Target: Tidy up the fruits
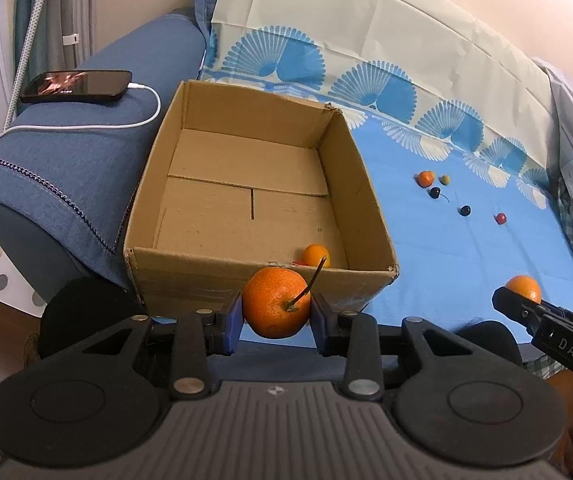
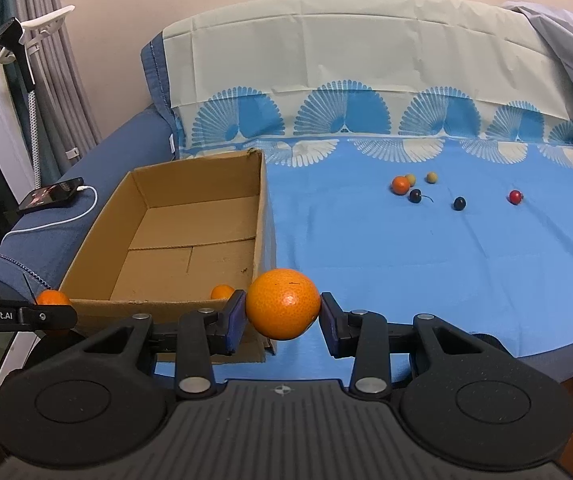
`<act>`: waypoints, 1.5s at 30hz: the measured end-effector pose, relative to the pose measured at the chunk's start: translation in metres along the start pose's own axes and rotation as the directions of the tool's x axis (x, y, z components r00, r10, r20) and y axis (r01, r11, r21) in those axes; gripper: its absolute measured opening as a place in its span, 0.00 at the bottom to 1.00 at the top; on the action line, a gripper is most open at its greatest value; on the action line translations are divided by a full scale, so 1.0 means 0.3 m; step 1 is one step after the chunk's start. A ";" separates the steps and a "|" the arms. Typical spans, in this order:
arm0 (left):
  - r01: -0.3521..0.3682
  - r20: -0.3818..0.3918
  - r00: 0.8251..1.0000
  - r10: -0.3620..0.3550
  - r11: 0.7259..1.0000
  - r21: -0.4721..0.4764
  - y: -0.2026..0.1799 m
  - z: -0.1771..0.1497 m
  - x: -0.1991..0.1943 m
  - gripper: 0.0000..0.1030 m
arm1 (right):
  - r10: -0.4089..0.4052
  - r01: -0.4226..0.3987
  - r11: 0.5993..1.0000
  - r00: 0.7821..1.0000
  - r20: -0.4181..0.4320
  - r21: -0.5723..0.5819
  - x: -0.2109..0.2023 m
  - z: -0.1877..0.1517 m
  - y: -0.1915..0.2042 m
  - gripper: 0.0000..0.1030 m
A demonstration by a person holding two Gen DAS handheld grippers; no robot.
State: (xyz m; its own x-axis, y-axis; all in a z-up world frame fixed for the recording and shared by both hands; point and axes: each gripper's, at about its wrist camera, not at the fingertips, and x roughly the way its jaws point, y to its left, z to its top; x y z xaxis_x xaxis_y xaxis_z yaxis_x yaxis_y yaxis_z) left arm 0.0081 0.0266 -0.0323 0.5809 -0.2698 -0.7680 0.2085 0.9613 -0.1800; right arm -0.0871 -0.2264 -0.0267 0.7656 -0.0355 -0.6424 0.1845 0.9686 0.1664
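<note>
Left tongs (image 1: 276, 312) clamped on stemmed mandarin (image 1: 274, 306), just short of cardboard box (image 1: 246, 184) near wall. Right tongs (image 2: 282, 316) clamped on smooth mandarin (image 2: 282, 303), at box's right near corner. Small orange (image 1: 316, 255) inside box, just beyond left tongs. Loose small fruits (image 2: 456, 196) far ahead-right on blue sheet (image 2: 406, 248).

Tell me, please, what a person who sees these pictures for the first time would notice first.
First, the two oranges: the left gripper clamps a stemmed orange before the cardboard box, and the right gripper clamps a smooth orange at the box's near right corner. Next, the box, holding one small orange, and the small fruits scattered far back on the blue cloth.
</note>
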 end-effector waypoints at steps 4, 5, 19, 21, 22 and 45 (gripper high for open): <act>0.001 -0.005 1.000 -0.001 1.000 -0.005 0.001 -0.004 0.004 0.38 | 0.000 0.000 1.000 1.000 -0.004 -0.001 0.006 0.000 0.004 0.39; -0.001 -0.005 1.000 0.001 1.000 -0.005 0.000 -0.004 0.004 0.38 | 0.001 -0.001 1.000 1.000 -0.004 -0.001 0.008 0.001 0.006 0.39; -0.014 0.001 1.000 0.014 1.000 -0.021 0.013 0.015 0.017 0.38 | 0.003 -0.003 1.000 1.000 -0.020 0.004 0.036 0.002 0.007 0.39; -0.016 0.001 1.000 0.016 1.000 -0.024 0.019 0.021 0.022 0.38 | 0.002 -0.002 1.000 1.000 -0.021 0.003 0.040 0.004 0.008 0.39; -0.019 0.000 1.000 0.019 0.999 -0.026 0.021 0.022 0.025 0.38 | 0.000 0.000 1.000 1.000 -0.022 0.001 0.043 0.005 0.009 0.39; -0.056 0.035 0.998 0.059 0.995 -0.078 0.125 0.168 0.067 0.38 | 0.015 -0.016 0.997 1.000 -0.010 -0.074 0.131 0.098 0.088 0.39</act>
State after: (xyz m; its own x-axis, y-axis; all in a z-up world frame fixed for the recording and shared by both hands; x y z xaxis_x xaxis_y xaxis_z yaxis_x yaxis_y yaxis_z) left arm 0.0672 0.0545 -0.0234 0.6192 -0.2144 -0.7554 0.1136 0.9764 -0.1839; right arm -0.0341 -0.2096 -0.0256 0.7618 -0.0183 -0.6475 0.1260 0.9847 0.1204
